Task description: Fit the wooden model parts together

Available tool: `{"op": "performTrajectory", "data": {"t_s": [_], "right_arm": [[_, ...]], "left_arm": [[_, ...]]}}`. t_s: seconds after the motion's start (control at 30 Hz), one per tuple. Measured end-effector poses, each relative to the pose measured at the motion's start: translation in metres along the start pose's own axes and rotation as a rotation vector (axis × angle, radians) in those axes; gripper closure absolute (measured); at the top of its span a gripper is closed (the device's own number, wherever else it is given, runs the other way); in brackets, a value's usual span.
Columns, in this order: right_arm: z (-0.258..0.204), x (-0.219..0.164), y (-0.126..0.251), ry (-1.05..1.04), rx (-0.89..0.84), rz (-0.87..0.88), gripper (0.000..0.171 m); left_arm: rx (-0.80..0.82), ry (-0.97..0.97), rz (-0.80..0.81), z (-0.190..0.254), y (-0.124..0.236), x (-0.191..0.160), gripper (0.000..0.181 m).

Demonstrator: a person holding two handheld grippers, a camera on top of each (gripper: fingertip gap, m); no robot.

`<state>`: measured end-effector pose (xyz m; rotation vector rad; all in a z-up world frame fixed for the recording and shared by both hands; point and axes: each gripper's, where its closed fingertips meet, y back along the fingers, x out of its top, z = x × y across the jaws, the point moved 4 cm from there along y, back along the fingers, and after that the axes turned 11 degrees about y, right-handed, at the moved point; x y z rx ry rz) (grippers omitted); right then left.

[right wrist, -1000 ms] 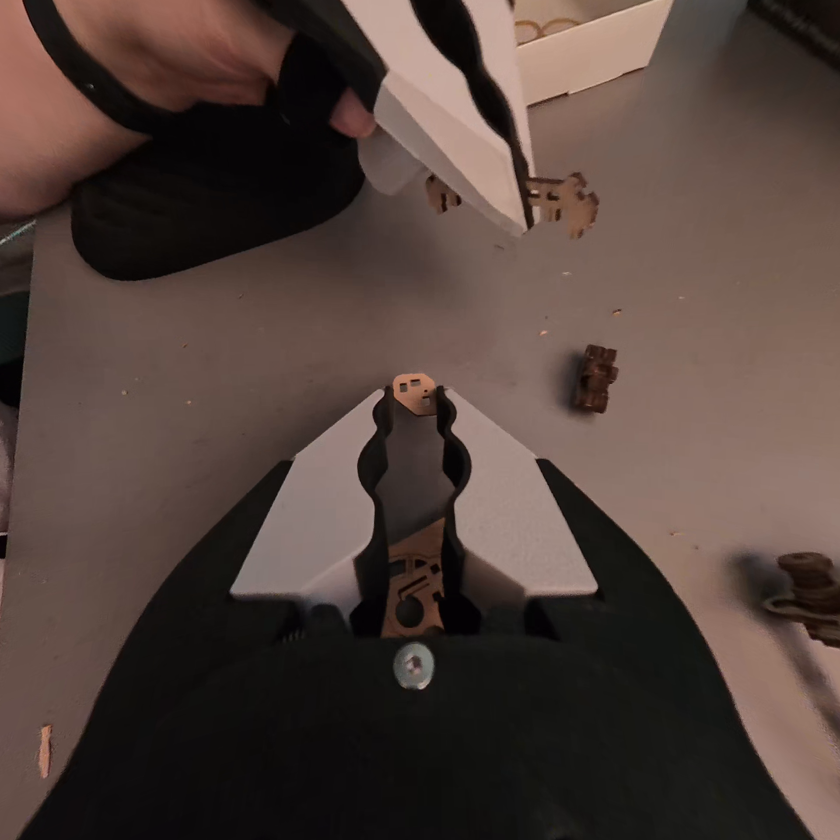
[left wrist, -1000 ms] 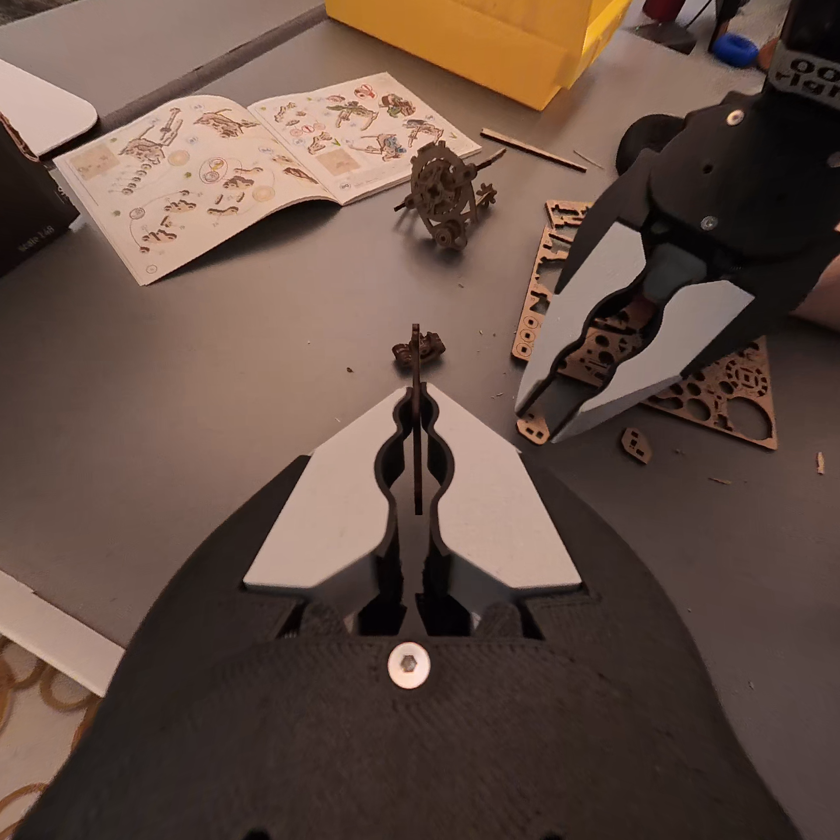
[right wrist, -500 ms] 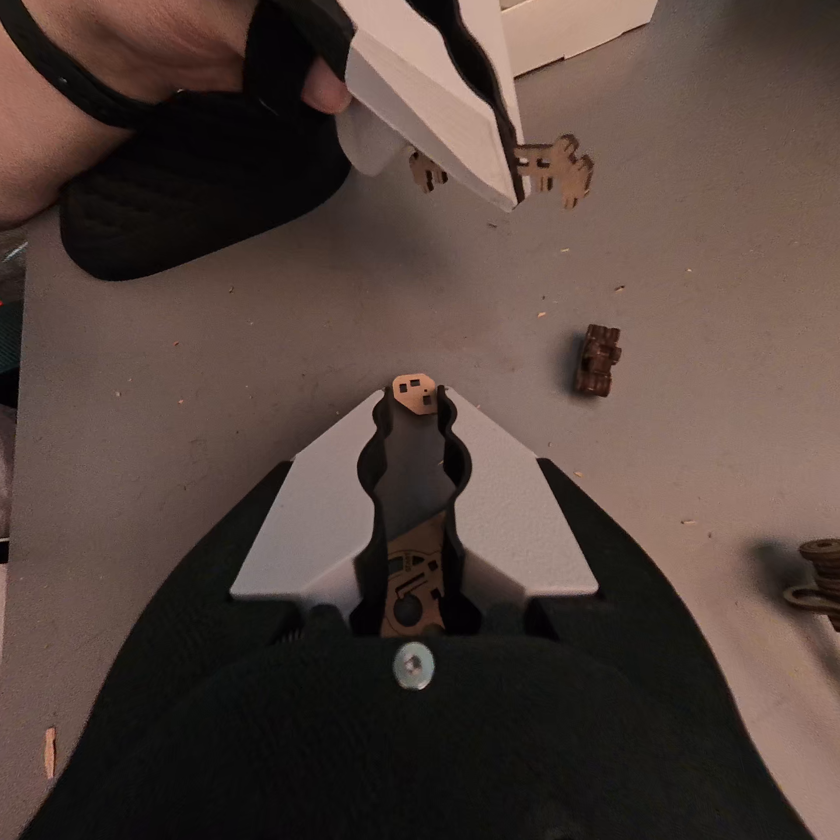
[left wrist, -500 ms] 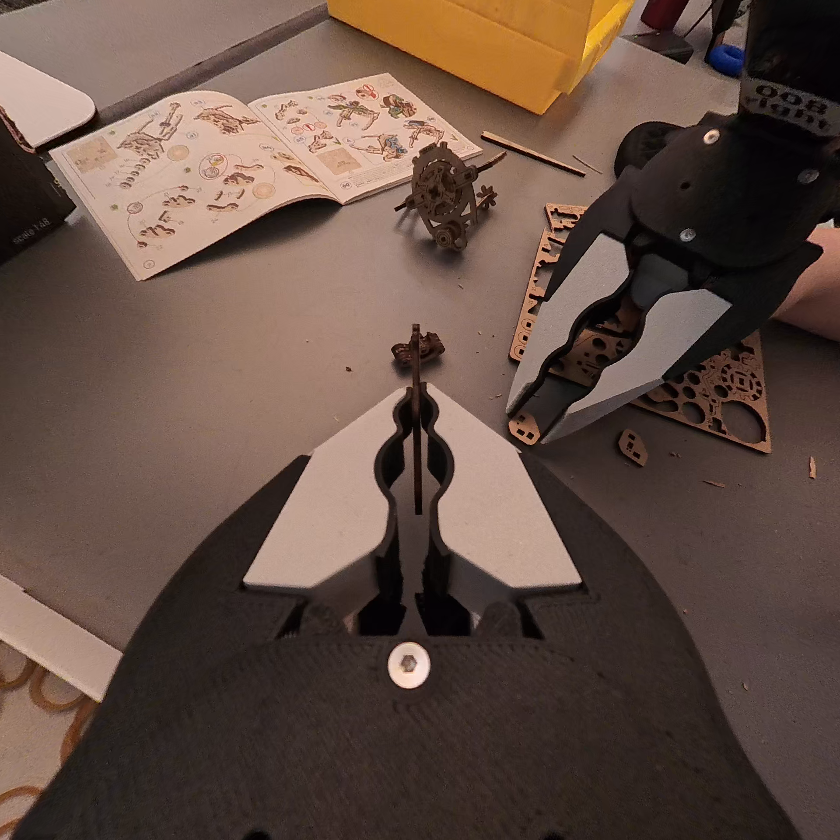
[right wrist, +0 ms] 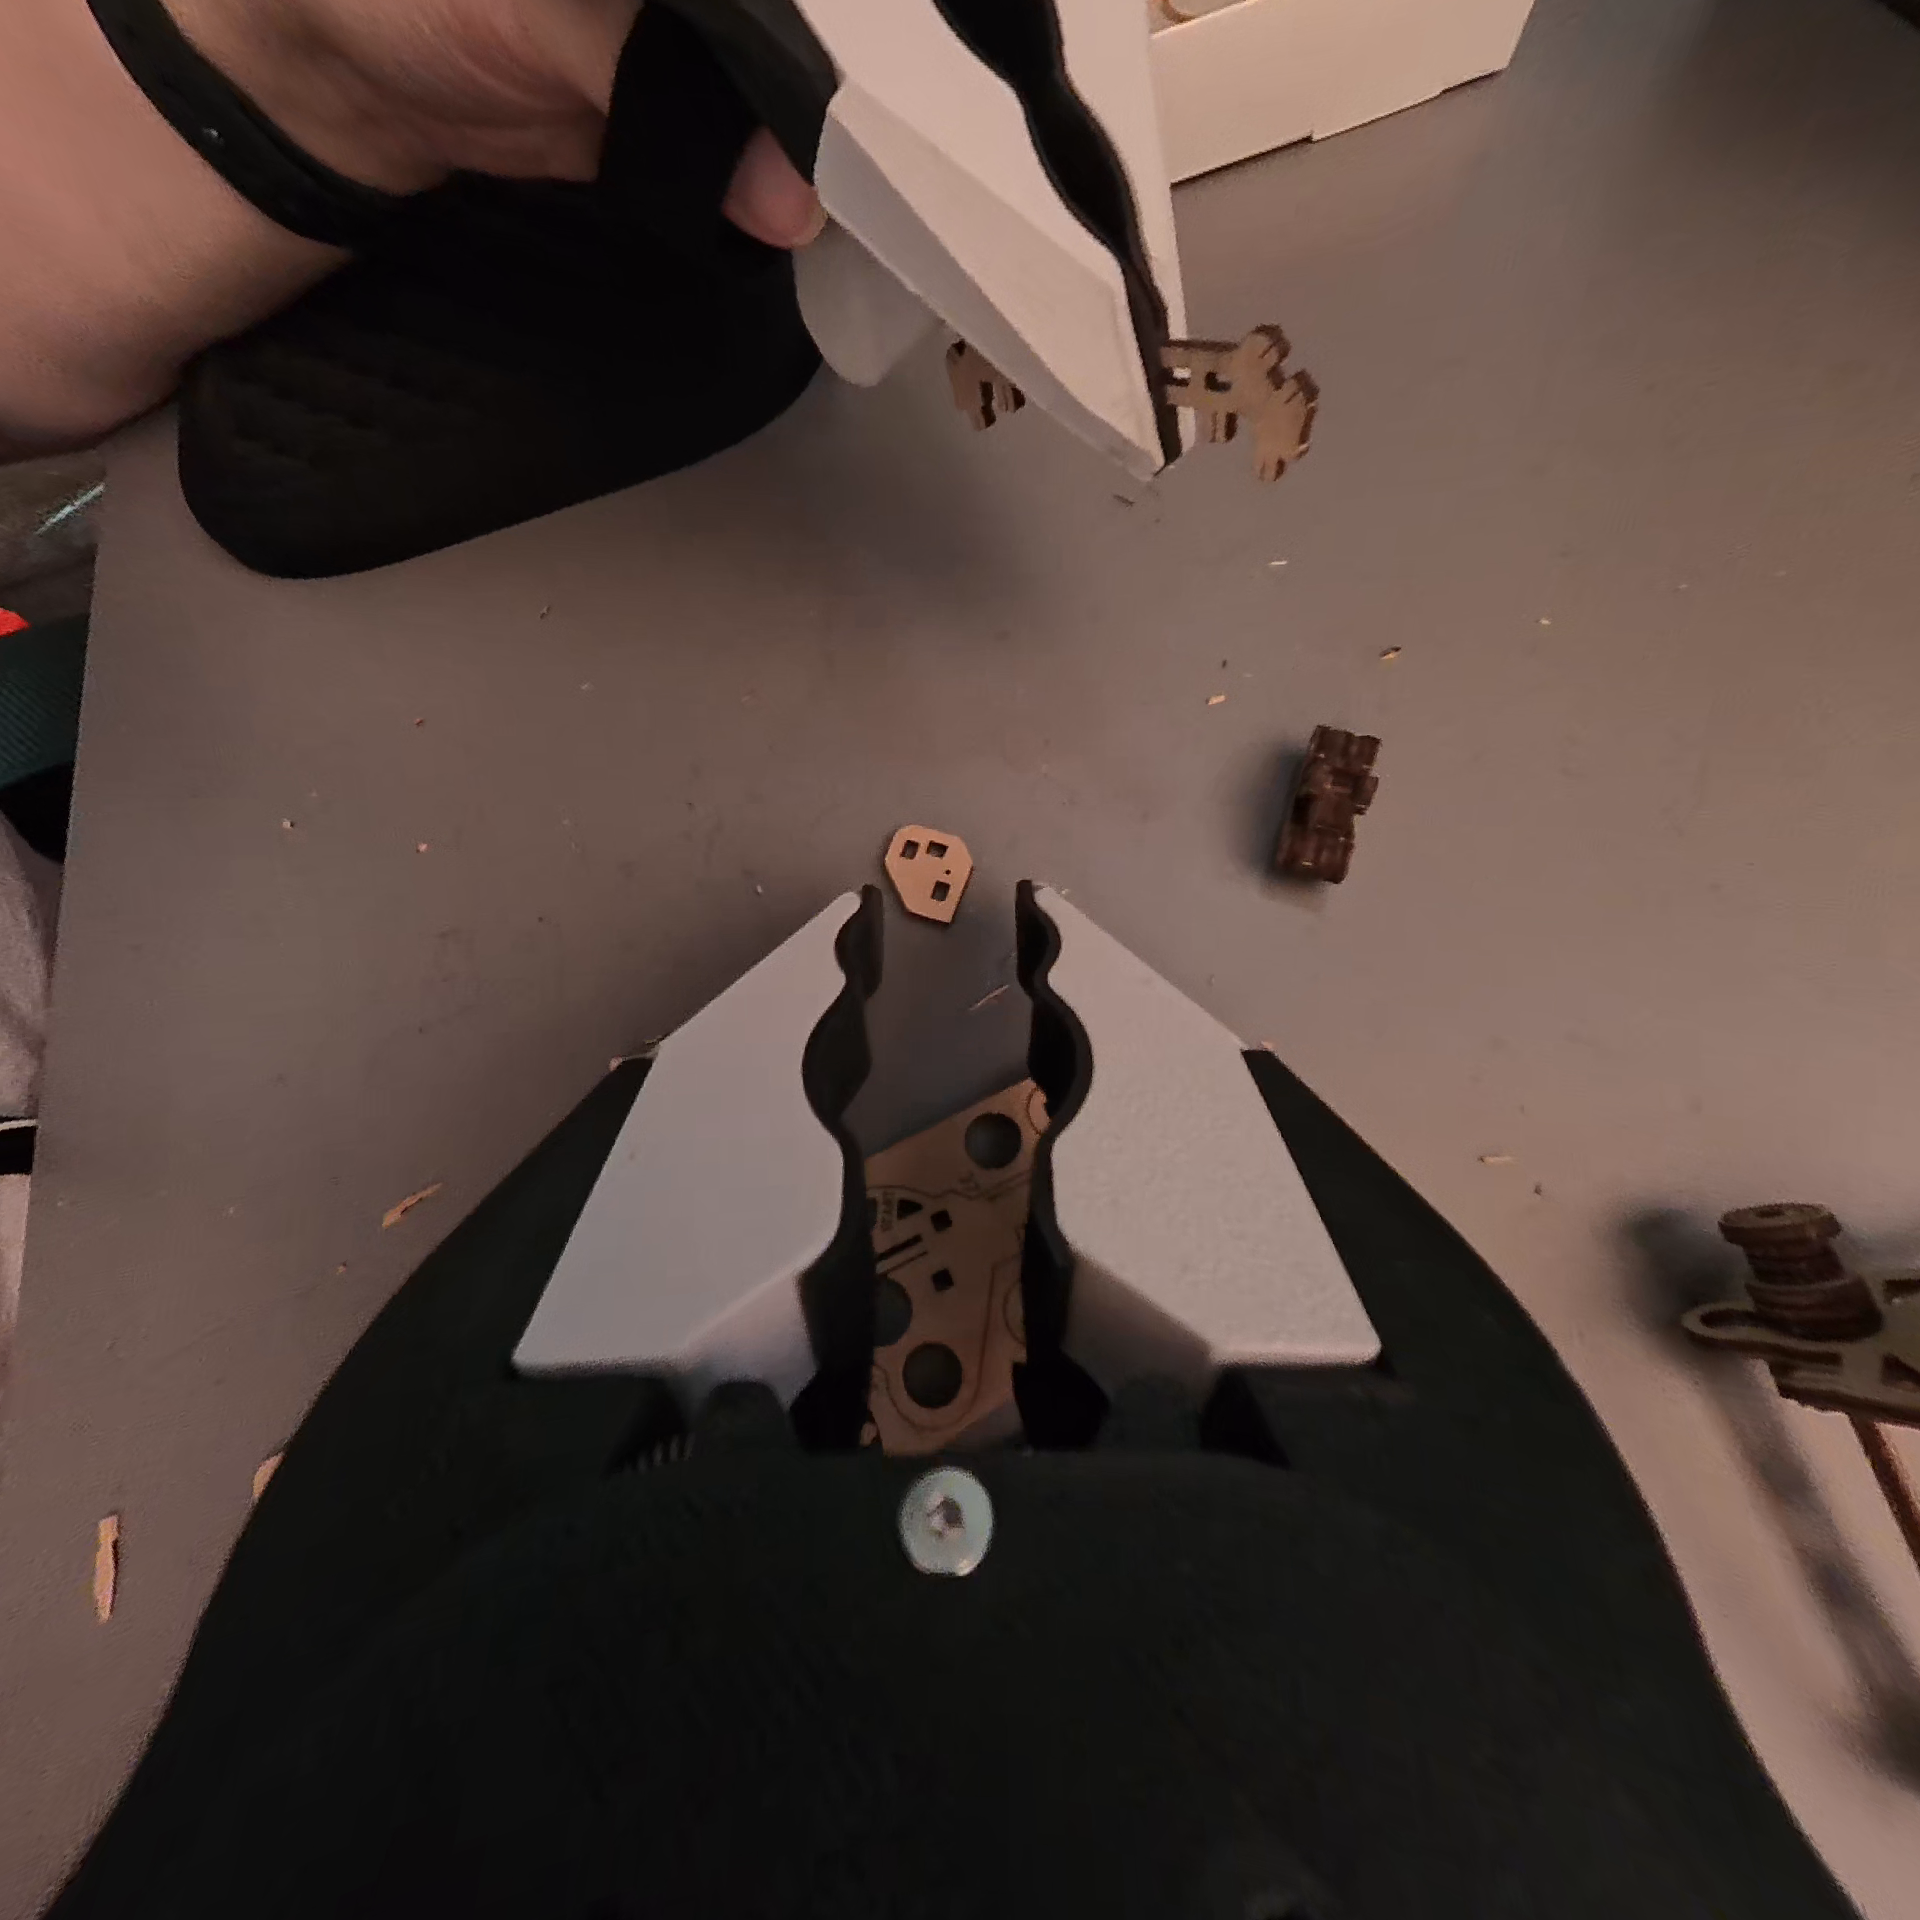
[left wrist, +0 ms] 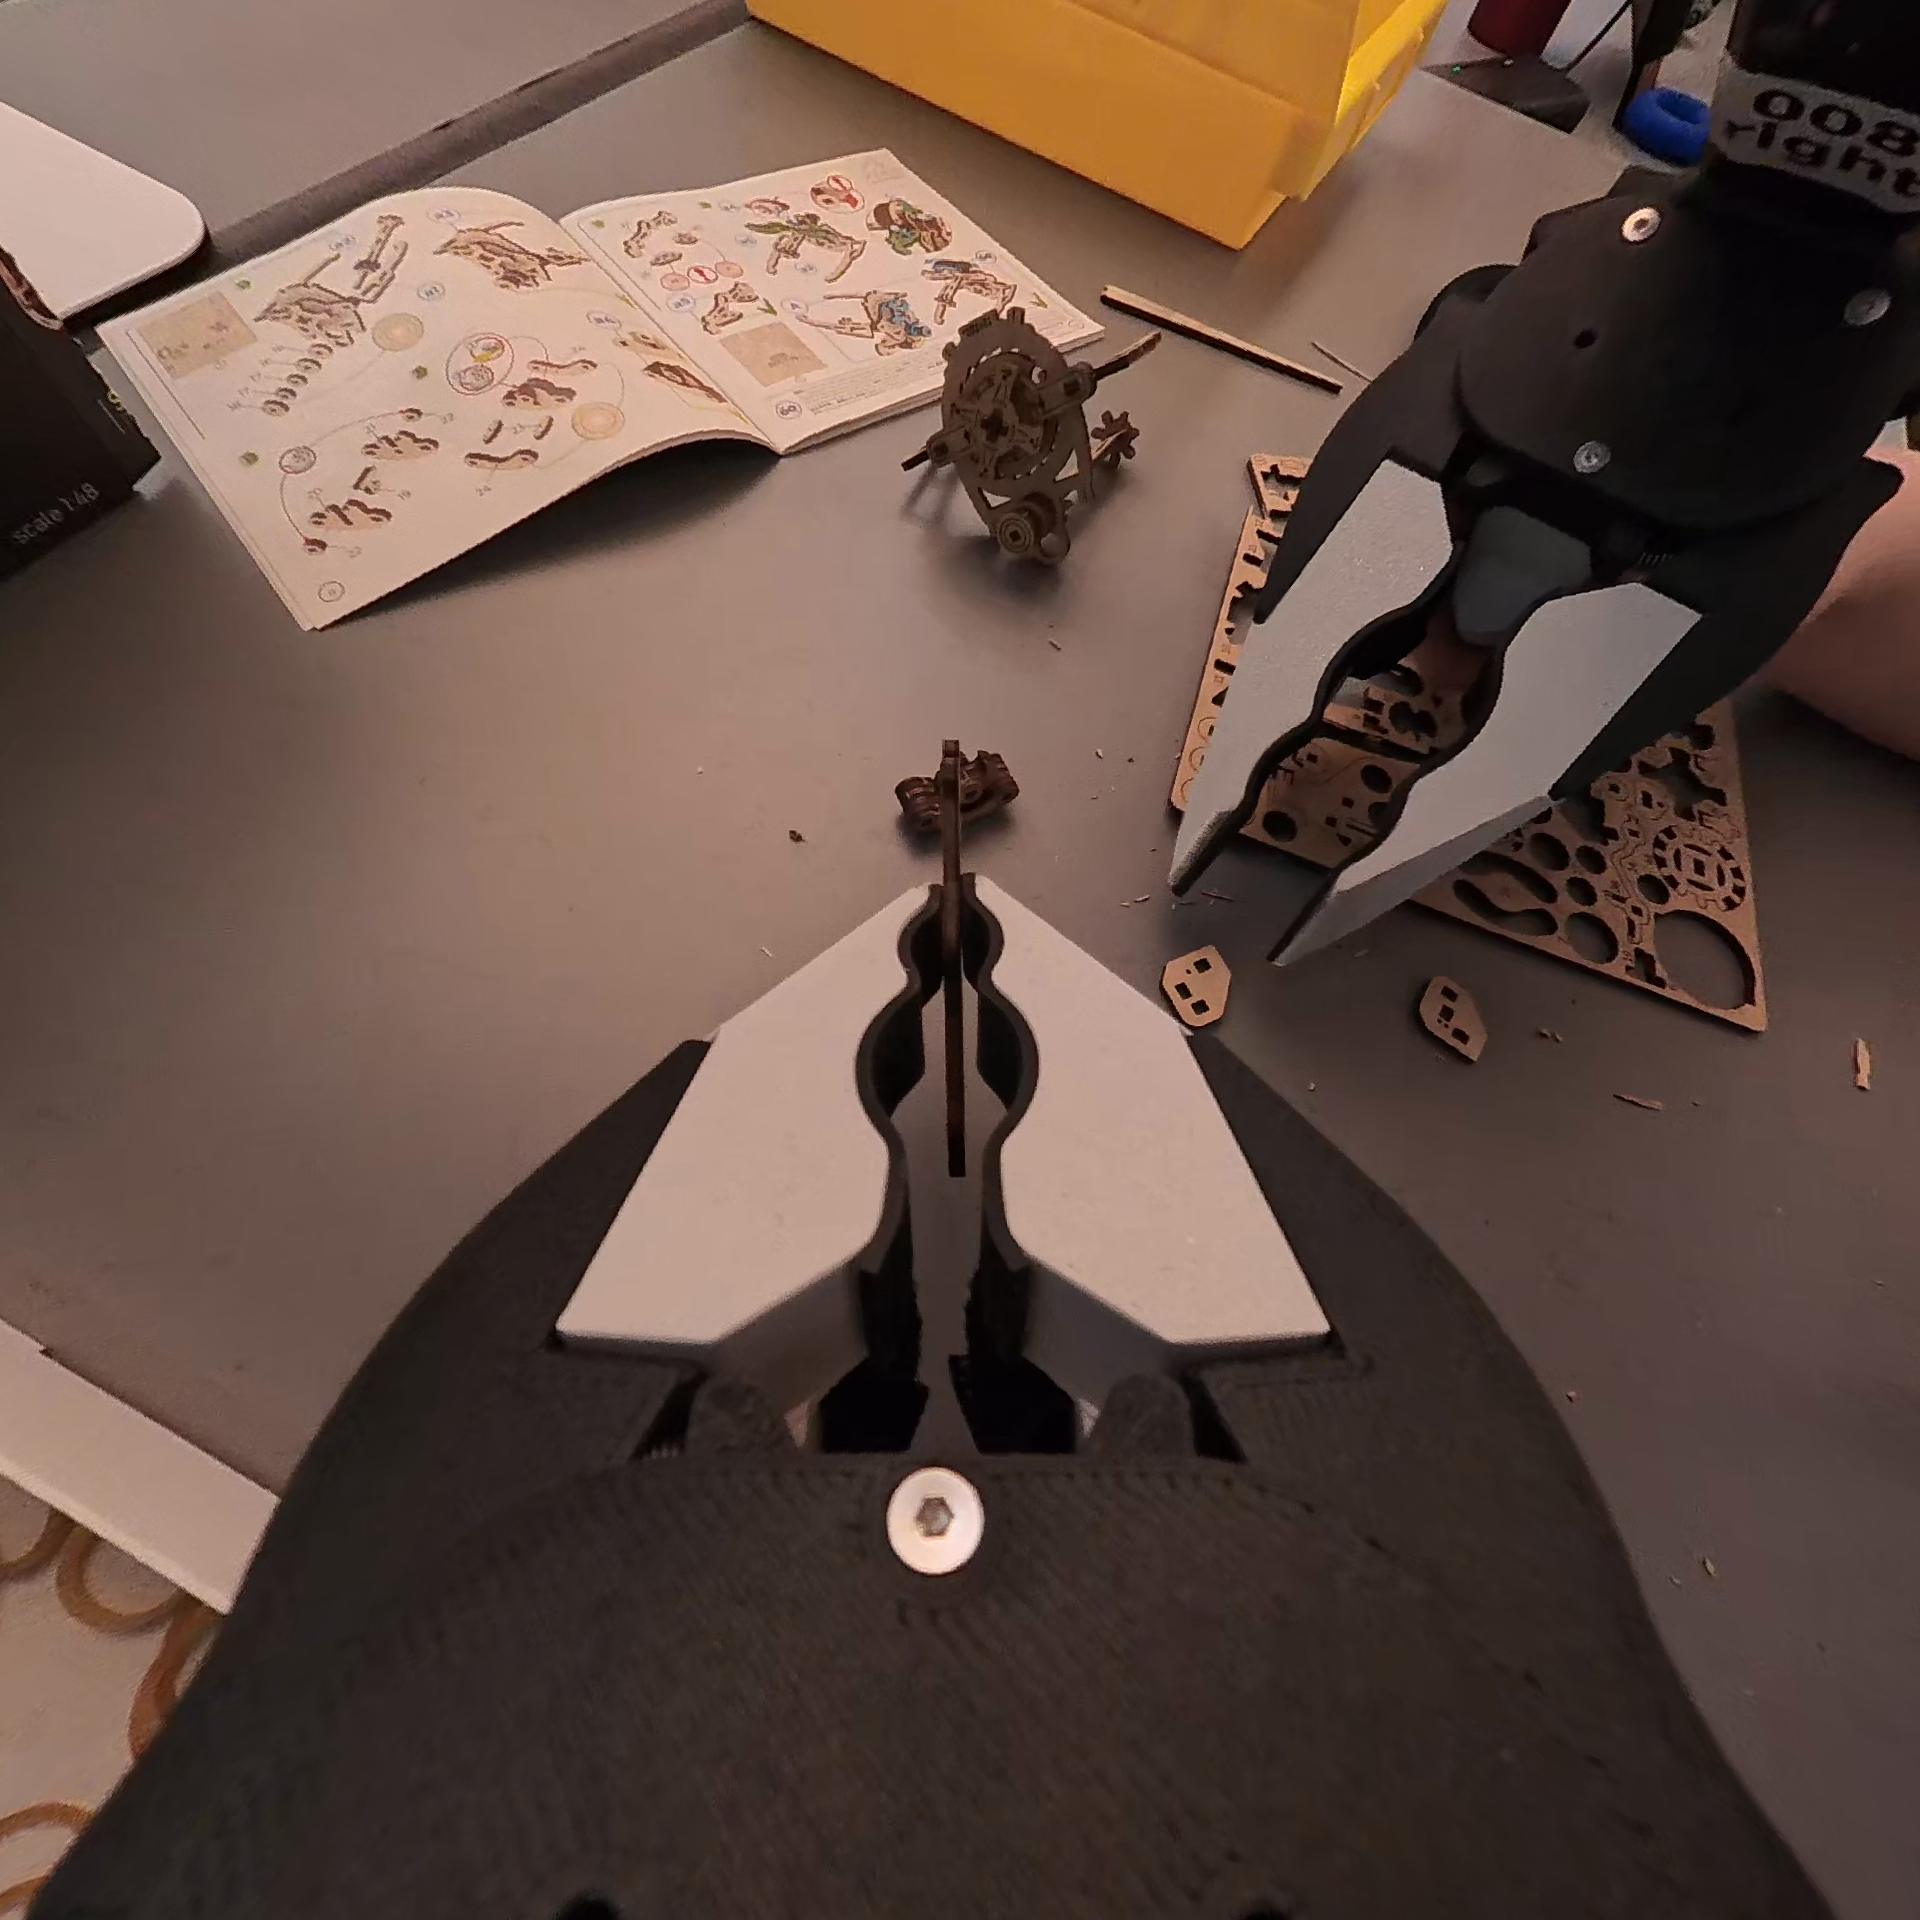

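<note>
Left wrist view: left gripper (left wrist: pixel 951 904) clamped on a thin wooden part (left wrist: pixel 952 997), edge-up above the table (left wrist: pixel 520 831), seemingly ready for mating; right gripper (right wrist: pixel 945 899) spread and empty over a small flat piece (right wrist: pixel 928 871), likely the next pick.

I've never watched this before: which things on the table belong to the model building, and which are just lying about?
Part of the job:
- flat wooden part clamped in the left gripper
- small plate before the open right gripper
- cut-out sheet
- gear assembly
- instruction booklet

Lying about:
- yellow bin
- white box
</note>
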<state>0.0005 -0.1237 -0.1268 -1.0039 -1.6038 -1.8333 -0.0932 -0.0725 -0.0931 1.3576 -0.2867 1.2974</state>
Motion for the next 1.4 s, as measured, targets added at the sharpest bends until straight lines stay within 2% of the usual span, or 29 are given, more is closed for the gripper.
{"op": "performTrajectory", "data": {"t_s": [1.07,1.4], "right_arm": [[-0.0015,0.0002,0.0036,-0.019,-0.005,-0.027,0.148],[-0.0070,-0.0004,-0.0012,0.014,0.001,-0.055,0.155]], "left_arm": [[0.010,-0.003,0.002,-0.0014,-0.0007,0.0000,0.181],[0.009,-0.010,0.002,-0.0001,-0.0011,0.0000,0.181]]}}
